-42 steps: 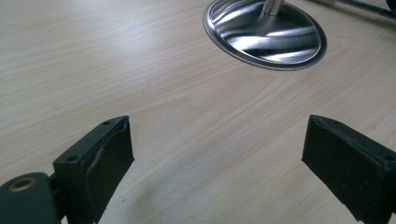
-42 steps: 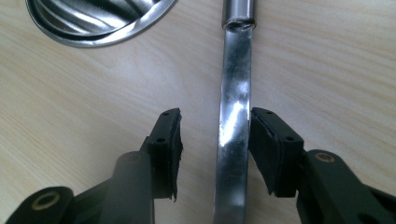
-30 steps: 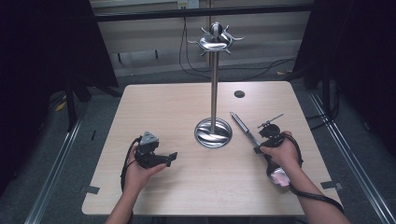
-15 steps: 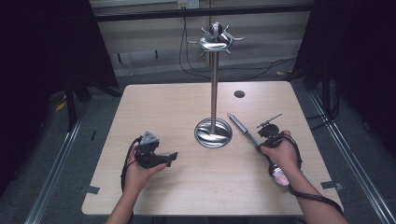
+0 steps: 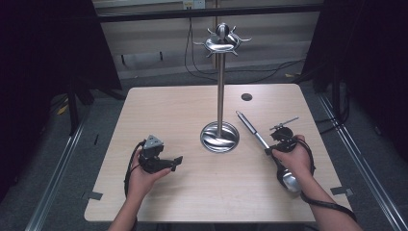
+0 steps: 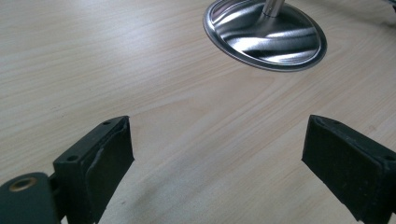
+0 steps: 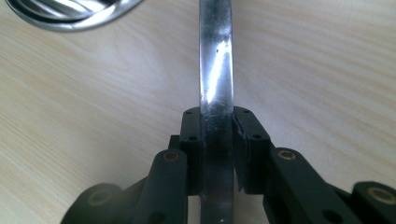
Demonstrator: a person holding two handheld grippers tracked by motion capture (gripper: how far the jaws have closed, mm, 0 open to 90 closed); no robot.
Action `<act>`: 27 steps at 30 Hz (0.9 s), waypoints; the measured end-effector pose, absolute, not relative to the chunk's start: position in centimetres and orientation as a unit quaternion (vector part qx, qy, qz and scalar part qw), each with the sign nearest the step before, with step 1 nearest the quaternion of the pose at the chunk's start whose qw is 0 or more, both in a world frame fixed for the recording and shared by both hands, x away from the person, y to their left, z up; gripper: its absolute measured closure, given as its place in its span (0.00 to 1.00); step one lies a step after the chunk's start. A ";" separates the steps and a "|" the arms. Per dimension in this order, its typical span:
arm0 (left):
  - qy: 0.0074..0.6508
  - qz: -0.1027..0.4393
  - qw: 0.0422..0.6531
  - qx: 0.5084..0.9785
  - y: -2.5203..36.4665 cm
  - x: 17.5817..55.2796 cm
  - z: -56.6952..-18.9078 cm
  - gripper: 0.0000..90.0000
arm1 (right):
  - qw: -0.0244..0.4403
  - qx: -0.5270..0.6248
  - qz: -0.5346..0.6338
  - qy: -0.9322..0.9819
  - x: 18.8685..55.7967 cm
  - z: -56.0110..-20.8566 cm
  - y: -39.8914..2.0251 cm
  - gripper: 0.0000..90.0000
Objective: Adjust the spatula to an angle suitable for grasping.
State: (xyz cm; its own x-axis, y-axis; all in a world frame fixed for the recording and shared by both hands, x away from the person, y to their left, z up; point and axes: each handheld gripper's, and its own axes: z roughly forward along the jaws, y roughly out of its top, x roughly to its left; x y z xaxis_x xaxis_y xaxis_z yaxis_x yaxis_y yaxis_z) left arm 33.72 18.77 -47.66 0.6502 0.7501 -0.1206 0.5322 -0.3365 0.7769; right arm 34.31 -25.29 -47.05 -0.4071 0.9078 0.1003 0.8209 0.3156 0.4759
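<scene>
1 stand [image 5: 220,136], 1 utensil [image 5: 253,130] clamped in right tool [image 7: 217,140], left tool [image 6: 217,163] wide, on 1 table [image 5: 168,110]

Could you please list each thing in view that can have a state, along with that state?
Left gripper: open, holding nothing, low over the table.
Right gripper: shut on the utensil's handle.
Metal utensil: gripped, angled toward the stand's base.
Hook stand: upright, hooks bare.
</scene>
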 end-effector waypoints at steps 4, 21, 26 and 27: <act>0.393 0.130 0.413 0.811 18.8 33.7 -47.7 0.09 | 0.110 0.530 0.256 0.801 34.1 -46.4 -25.3 0.84; 0.395 0.129 0.416 0.809 18.8 33.7 -47.7 0.09 | 0.154 0.502 0.375 0.764 33.0 -43.7 -25.4 0.84; 0.395 0.128 0.416 0.809 18.7 33.7 -47.7 0.09 | 0.162 0.498 0.407 0.748 32.6 -43.2 -25.4 0.84; 0.396 0.128 0.417 0.808 18.7 33.7 -47.7 0.09 | 0.162 0.500 0.410 0.745 32.4 -43.1 -25.4 0.84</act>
State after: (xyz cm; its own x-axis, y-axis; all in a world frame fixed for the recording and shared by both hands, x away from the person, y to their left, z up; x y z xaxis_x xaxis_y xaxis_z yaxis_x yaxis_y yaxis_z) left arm 33.68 18.67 -47.74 0.6531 0.7472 -0.1230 0.5330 -0.3382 0.7756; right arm 32.44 -25.42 -43.13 -0.4480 0.8780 0.1684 0.6116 0.1637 0.7740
